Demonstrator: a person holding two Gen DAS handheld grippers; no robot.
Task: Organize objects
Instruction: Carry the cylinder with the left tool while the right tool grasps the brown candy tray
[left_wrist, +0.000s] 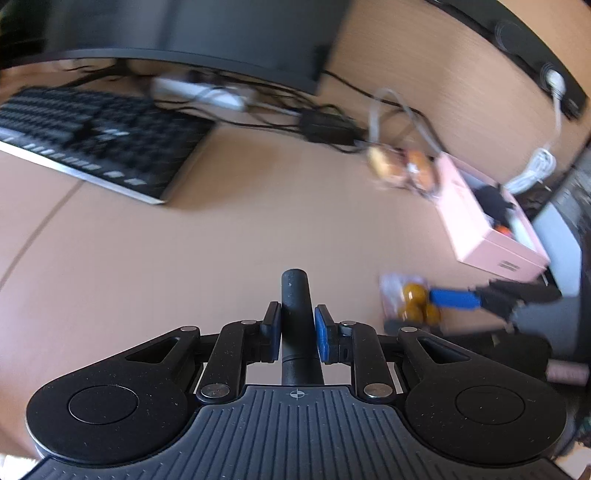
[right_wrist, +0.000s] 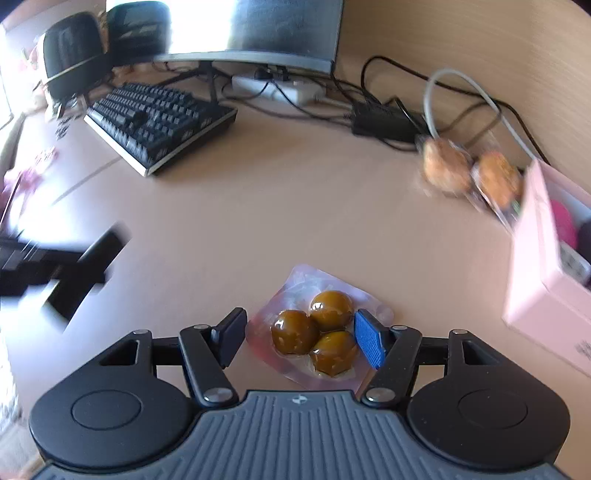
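My left gripper (left_wrist: 297, 317) is shut on a black cylindrical stick (left_wrist: 294, 295) that stands up between its blue pads, above the bare desk. In the right wrist view that gripper shows as a blurred black shape (right_wrist: 55, 269) at the left. A clear packet of three glossy brown balls (right_wrist: 317, 325) lies on the desk between the pads of my right gripper (right_wrist: 301, 332). The blue pad rests against the balls and the other pad meets the plastic edge. From the left wrist view the same packet (left_wrist: 410, 299) sits at the right with a blue fingertip (left_wrist: 454, 298) on it.
An open pink box (right_wrist: 535, 280) with things inside stands at the right. Two wrapped round pastries (right_wrist: 469, 173) lie behind it. A black keyboard (right_wrist: 159, 118), a monitor (right_wrist: 258, 33), a power strip and tangled cables (right_wrist: 384, 118) fill the back of the wooden desk (right_wrist: 258, 206).
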